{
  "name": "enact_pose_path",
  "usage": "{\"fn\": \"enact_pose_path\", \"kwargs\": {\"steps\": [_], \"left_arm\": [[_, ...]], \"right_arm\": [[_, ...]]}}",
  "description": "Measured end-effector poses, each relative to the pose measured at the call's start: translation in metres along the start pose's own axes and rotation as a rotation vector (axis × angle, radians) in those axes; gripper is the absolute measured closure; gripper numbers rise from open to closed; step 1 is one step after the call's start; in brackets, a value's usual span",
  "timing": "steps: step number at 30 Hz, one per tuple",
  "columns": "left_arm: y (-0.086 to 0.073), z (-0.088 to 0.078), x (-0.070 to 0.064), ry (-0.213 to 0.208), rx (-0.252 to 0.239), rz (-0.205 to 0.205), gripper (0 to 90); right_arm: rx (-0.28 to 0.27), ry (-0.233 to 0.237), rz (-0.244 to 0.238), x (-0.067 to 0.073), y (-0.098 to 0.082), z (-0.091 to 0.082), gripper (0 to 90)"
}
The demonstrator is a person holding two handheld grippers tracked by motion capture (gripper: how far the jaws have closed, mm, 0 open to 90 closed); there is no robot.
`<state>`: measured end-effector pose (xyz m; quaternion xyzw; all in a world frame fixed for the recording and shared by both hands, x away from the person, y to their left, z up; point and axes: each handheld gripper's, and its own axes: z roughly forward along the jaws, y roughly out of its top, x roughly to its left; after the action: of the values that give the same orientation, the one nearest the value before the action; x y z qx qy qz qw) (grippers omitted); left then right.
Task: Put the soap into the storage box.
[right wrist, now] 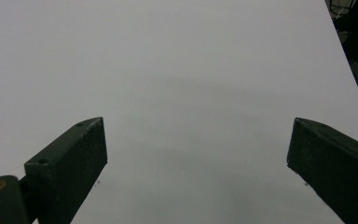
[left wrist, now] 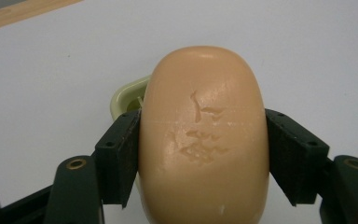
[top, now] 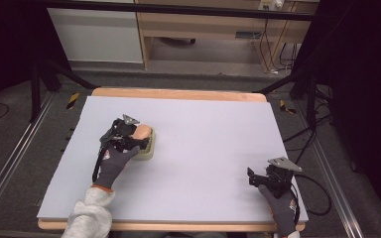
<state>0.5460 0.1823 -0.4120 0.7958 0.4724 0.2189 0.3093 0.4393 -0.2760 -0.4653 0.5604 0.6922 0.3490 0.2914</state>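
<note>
A peach-coloured oval soap bar (left wrist: 204, 135) sits between my left gripper's (left wrist: 204, 156) two black jaws, which press on its sides; its top is scuffed. Under and behind it lies a pale green soap dish (left wrist: 127, 95). In the high view the left gripper (top: 135, 138) holds the soap (top: 142, 132) over the dish (top: 148, 151) at the table's left middle. My right gripper (right wrist: 196, 154) stands open over bare white surface, nothing between its jaws. In the high view that right gripper (top: 261, 177) rests near the table's front right corner.
A white sheet (top: 203, 144) covers the wooden table (top: 178, 94). Past the far edge are the floor, a wooden cabinet (top: 203, 25) and cables (top: 278, 49). Metal rails (top: 10, 158) run along both sides of the table.
</note>
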Motion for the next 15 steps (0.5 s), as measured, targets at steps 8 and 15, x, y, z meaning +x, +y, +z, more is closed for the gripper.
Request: {"fn": "enact_pose_path", "kwargs": {"steps": [8, 15], "left_arm": [[-0.001, 0.005, 0.005, 0.016, 0.002, -0.024, 32.0], [-0.004, 0.014, 0.006, 0.01, 0.007, -0.034, 32.0]], "right_arm": [[-0.001, 0.0, 0.001, 0.001, 0.0, 0.0, 5.2], [0.001, 0.0, 0.002, 0.001, 0.0, 0.0, 5.2]]}}
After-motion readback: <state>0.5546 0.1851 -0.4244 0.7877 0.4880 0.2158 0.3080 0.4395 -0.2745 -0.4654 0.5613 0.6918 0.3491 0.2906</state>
